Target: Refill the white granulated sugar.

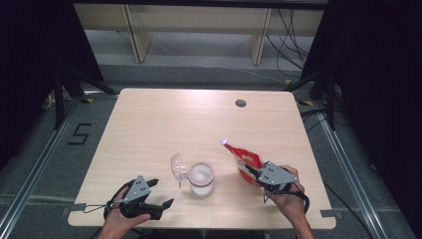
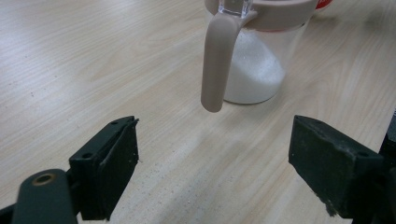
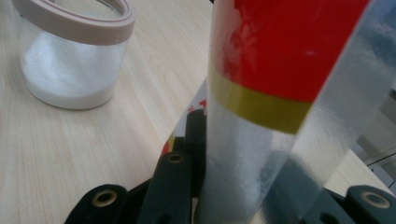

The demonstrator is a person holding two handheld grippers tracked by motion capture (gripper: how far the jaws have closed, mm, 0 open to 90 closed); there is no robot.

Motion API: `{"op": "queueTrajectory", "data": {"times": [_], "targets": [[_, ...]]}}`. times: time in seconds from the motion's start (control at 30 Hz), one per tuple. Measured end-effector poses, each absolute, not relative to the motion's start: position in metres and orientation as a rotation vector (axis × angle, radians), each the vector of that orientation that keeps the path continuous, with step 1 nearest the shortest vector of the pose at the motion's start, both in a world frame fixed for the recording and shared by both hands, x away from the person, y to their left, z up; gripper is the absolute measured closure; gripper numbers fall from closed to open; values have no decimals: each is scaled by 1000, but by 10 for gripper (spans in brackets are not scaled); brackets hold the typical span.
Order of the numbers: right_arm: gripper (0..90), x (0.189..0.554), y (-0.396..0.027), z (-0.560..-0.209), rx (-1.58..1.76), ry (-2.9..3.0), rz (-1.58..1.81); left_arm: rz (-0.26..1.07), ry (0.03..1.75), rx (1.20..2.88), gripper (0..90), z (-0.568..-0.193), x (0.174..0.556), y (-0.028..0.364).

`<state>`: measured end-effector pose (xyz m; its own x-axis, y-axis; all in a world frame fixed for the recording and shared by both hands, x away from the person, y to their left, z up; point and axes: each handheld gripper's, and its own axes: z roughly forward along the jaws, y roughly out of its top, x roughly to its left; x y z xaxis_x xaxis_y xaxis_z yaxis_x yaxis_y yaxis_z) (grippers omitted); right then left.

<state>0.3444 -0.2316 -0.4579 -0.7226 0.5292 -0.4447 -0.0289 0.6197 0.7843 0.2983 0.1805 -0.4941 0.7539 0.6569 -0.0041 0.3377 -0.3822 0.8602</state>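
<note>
The right gripper (image 1: 255, 174) pinches a glossy red-and-clear plastic pouch (image 1: 244, 160), its long axis slanting up-left toward the round clear jar (image 1: 201, 179); left gripper (image 1: 161, 193) spread.

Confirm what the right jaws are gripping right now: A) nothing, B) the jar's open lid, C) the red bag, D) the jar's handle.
C: the right gripper is shut on the red bag, which stands between its jaws in the right gripper view, while the jar stands apart to its left on the table.
</note>
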Motion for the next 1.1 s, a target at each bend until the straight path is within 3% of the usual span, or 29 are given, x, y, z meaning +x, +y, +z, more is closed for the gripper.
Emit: {"op": "queueTrajectory", "data": {"times": [0.73, 1.0, 1.1], "targets": [[708, 339, -254, -463, 476, 2147, 1069, 405, 774, 1993, 155, -495, 297, 179], [450, 330, -255, -461, 602, 2114, 1095, 423, 752, 2002, 155, -495, 298, 180], [408, 326, -256, -461, 624, 2101, 1129, 404, 772, 1993, 155, -495, 297, 179]]}}
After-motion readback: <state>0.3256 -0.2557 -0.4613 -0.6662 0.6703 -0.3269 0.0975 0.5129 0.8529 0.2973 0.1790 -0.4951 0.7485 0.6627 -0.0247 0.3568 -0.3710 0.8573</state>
